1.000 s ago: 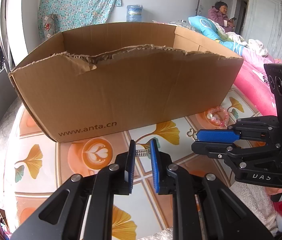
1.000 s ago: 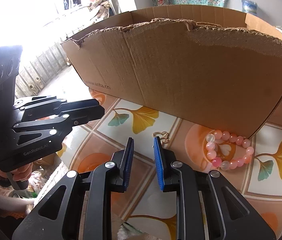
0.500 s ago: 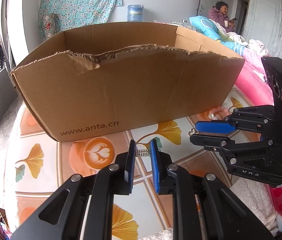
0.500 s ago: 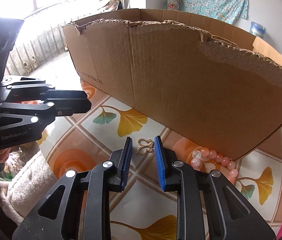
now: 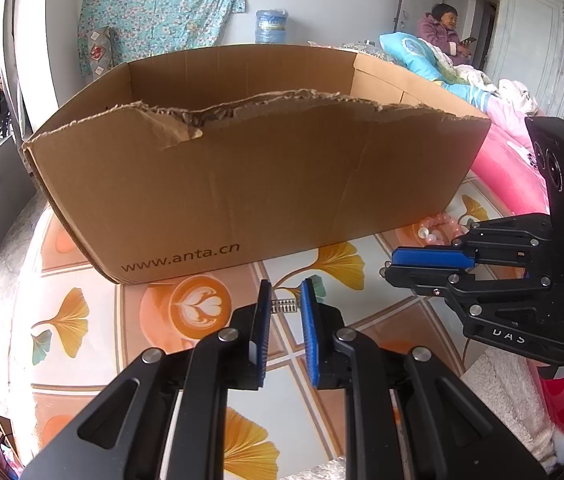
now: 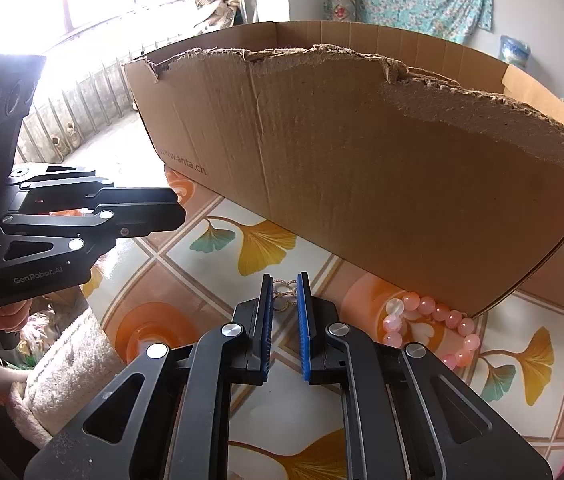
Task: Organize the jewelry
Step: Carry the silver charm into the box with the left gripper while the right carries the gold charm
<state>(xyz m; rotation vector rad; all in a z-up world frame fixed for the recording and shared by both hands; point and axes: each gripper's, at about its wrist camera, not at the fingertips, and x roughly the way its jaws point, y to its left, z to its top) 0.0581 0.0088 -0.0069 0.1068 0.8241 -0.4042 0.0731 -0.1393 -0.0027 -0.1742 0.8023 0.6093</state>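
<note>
A big torn cardboard box [image 5: 241,184] [image 6: 362,184] stands on a table cover printed with ginkgo leaves [image 5: 334,264]. My left gripper [image 5: 286,286] [image 6: 179,212] is shut on a small silver spring-like piece [image 5: 284,306], in front of the box wall. My right gripper [image 6: 286,280] [image 5: 390,264] has its jaws closing. A small gold butterfly-shaped piece [image 6: 285,294] sits between its blue pads and touches both. A pink bead bracelet [image 6: 428,304] [image 5: 438,226] lies on the cover at the box's right corner, right of the right gripper.
Pink bedding [image 5: 498,168] borders the table on the right. A person [image 5: 446,28] sits far back by a door. A water bottle [image 5: 271,26] stands behind the box. A fuzzy white sleeve [image 6: 65,356] lies at the near edge.
The right gripper moved forward over the gold butterfly piece and its jaws narrowed around it. The left gripper kept still with the silver piece.
</note>
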